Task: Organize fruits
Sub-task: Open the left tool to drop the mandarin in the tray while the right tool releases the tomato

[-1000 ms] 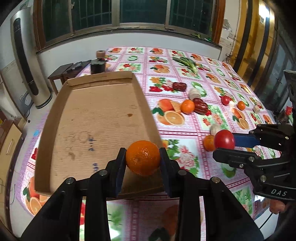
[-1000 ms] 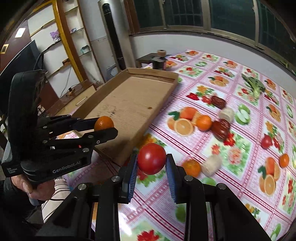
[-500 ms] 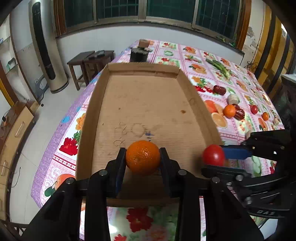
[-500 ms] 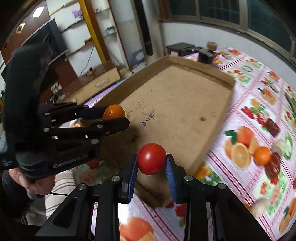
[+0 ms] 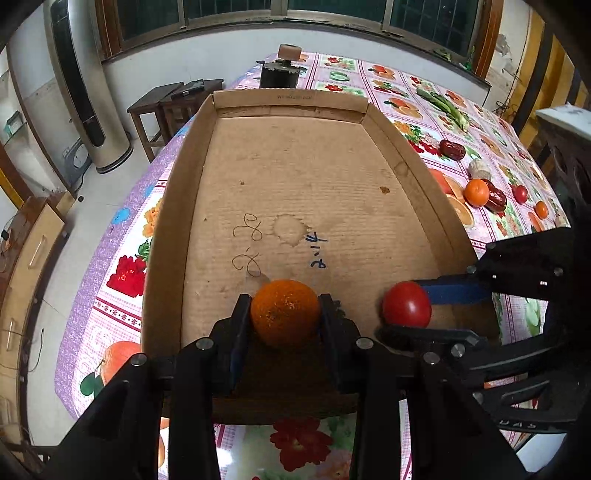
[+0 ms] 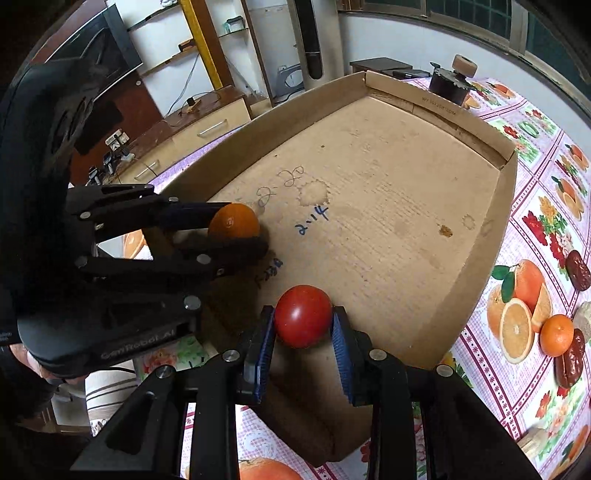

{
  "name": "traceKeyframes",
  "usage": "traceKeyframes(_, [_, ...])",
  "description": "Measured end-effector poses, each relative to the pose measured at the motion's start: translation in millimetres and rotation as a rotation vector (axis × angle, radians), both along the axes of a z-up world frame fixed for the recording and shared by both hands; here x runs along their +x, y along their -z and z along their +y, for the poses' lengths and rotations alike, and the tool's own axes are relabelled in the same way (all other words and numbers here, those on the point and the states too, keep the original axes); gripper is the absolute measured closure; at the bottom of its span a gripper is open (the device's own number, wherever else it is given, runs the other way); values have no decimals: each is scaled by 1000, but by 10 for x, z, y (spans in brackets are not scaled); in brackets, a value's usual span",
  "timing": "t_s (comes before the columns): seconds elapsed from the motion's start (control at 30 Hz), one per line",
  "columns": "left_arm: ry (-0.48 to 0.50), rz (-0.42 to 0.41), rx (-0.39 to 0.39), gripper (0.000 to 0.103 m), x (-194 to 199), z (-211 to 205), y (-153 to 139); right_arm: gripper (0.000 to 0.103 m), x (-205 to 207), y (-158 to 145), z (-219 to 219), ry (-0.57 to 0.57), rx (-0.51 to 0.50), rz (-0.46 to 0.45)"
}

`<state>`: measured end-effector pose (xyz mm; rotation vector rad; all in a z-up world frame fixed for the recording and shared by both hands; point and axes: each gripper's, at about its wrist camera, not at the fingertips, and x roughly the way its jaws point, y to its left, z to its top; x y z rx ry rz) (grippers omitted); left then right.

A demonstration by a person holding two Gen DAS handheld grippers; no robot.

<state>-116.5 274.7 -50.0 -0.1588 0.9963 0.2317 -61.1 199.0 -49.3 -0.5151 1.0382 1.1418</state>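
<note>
Holding an orange (image 5: 285,318), the left tool (image 5: 284,325) hangs over the empty box (image 5: 295,184); the right tool's (image 6: 303,334) jaws are opening around a tomato (image 6: 303,315). More fruits (image 5: 476,192) wait on the worktop (image 5: 406,99).

windows (image 5: 332,11) | white wall (image 5: 207,55) | stool (image 5: 155,107) | possibly tiled floor (image 5: 99,192)

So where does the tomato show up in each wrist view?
Left wrist: tomato at right, in the right gripper, above the cardboard tray.
Right wrist: tomato lower centre, between the blue pads.
Shared landmark: blue handwriting on the tray floor.
</note>
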Motion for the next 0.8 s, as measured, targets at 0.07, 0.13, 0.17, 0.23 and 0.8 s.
traceKeyframes(0.07, [-4,4,-7,68,5,7,3,69,47,-1,2,4,7,14])
traceKeyframes(0.13, [-12,8,-19,65,19,15,13,69,46,-14,-7,6,9,10])
traceKeyframes(0.17, [-21,7,-19,63,16,24,9,68,38,-29,-11,9,9,7])
traceKeyframes(0.23, [-26,1,-23,59,-3,33,-18,67,17,-69,-55,13,22,6])
traceKeyframes(0.8, [-9,-98,-30,51,-101,-228,-361,57,-12,-473,-962,193,156,-15])
